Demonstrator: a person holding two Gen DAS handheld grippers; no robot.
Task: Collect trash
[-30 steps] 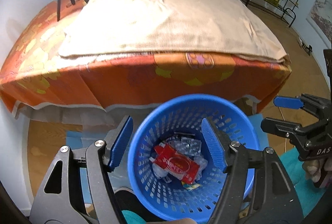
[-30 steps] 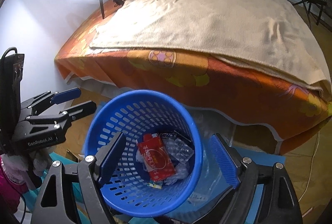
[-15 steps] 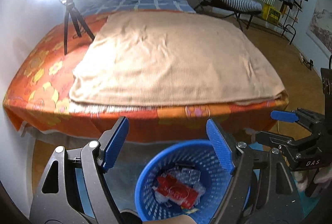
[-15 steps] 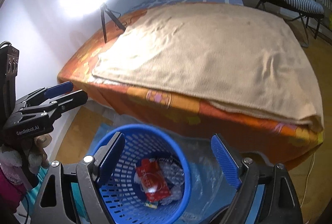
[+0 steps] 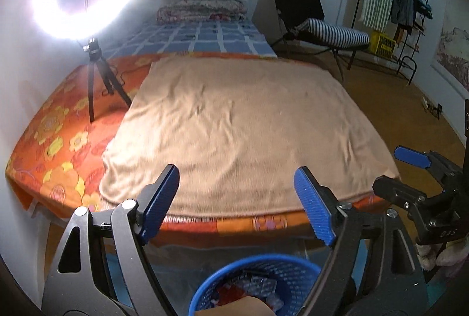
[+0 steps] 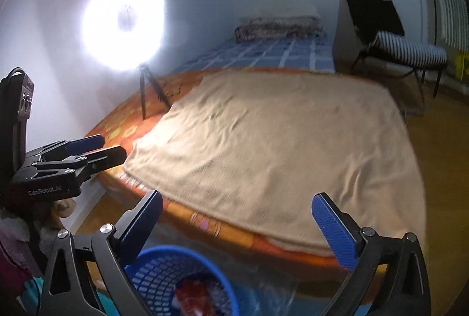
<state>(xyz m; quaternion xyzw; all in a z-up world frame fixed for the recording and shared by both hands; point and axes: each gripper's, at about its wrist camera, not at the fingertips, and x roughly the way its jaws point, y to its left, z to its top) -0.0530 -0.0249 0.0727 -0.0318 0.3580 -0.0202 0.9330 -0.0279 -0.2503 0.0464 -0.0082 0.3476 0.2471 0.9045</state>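
Note:
A blue perforated basket (image 5: 281, 269) stands on the floor below the bed's front edge, holding a red wrapper (image 5: 231, 294) and blister packs (image 5: 261, 285). It also shows in the right wrist view (image 6: 178, 272) with the red wrapper (image 6: 190, 297). My left gripper (image 5: 236, 206) is open and empty, raised above the basket and facing the bed. My right gripper (image 6: 237, 231) is open and empty, also above the basket. Each gripper shows at the edge of the other's view, the right one (image 5: 410, 172) and the left one (image 6: 85, 150).
A bed with an orange flowered sheet (image 5: 58, 152) and a beige blanket (image 5: 240, 128) fills the middle. A ring light on a tripod (image 5: 93, 58) stands on the bed's left. A folding chair (image 5: 322, 32) and clothes rack (image 5: 407, 11) stand at the back right. Clear plastic (image 6: 263, 286) lies beside the basket.
Both grippers have risen and tilted up from over the basket, so the basket has dropped to the bottom of both views and the bed and ring light now fill them. Both stay open.

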